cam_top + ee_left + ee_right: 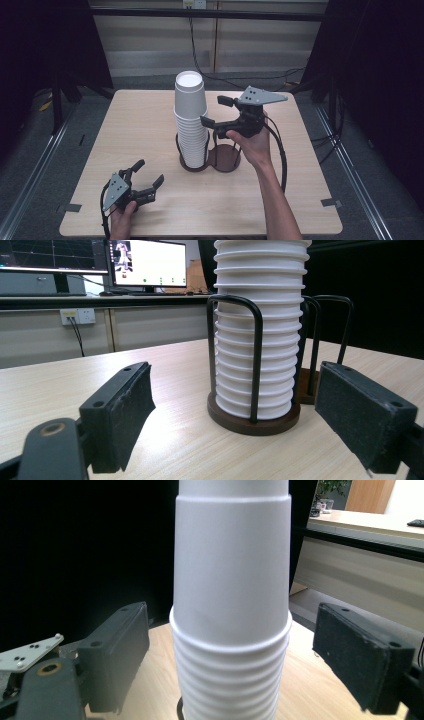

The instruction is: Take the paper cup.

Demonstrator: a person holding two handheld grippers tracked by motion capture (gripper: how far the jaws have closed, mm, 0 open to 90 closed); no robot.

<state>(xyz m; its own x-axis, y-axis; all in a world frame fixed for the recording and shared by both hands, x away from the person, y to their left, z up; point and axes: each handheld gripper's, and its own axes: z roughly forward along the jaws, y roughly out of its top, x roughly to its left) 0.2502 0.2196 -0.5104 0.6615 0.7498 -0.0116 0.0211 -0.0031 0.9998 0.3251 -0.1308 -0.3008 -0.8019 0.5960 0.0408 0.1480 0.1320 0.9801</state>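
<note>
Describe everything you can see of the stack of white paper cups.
The stack of white paper cups stands upright, upside down, nested with many rolled rims ringed low down and one or two cups' smooth walls showing on top. It sits in one ring of a dark double cup holder with black wire loops, mid-table. The right gripper has its open jaws either side of the upper cups, not touching.

High view: above near table edge, looks forward and down, whole table (pixel 150 125) in frame. Left gripper view: low over tabletop, close, faces cup stack (pixel 260 330) base at centre. Right gripper view: higher, very close, faces stack's upper cups. All three share stack.
</note>
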